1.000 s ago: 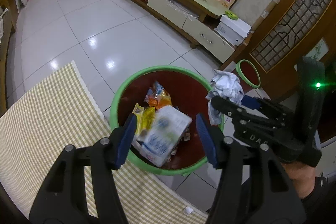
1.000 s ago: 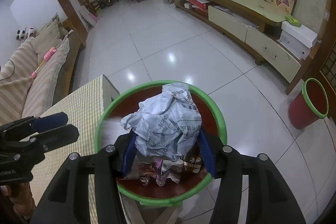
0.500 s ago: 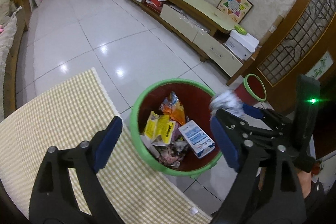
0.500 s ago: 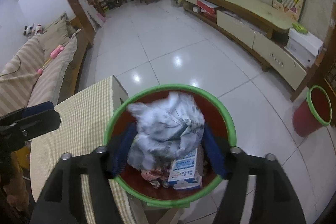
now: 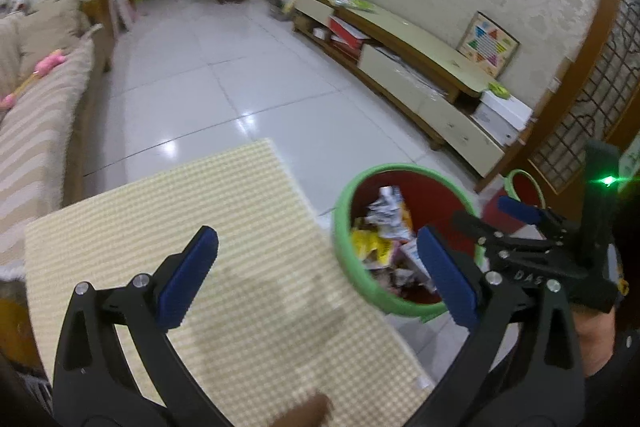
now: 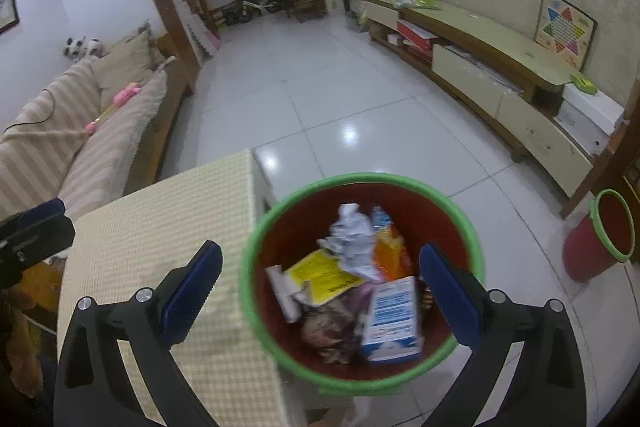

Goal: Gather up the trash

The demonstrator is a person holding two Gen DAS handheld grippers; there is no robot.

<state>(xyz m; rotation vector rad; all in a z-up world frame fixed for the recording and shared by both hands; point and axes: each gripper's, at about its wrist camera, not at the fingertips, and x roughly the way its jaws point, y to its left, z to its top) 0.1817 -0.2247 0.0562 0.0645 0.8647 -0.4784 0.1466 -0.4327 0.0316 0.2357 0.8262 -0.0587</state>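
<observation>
A red trash bin with a green rim (image 6: 256, 239) (image 5: 340, 223) stands on the floor beside the table. In it lie a crumpled white paper (image 6: 354, 241), a blue-white box (image 6: 394, 319), a yellow wrapper (image 6: 324, 277) and an orange wrapper (image 6: 390, 251). My right gripper (image 6: 320, 291) is open and empty above the bin; it also shows in the left wrist view (image 5: 500, 217). My left gripper (image 5: 318, 277) is open and empty above the table's right edge, next to the bin.
The table has a yellow checked cloth (image 5: 180, 203) (image 6: 160, 227). A second small red bin (image 6: 596, 239) stands by the wooden door. A long TV cabinet (image 6: 500, 67) runs along the right wall. A striped sofa (image 6: 60, 135) is at left. White tiled floor (image 6: 340, 99) lies beyond.
My right gripper opened and the crumpled paper dropped into the bin. My left gripper opened wider and drew back left over the table. Both views rose away from the bin.
</observation>
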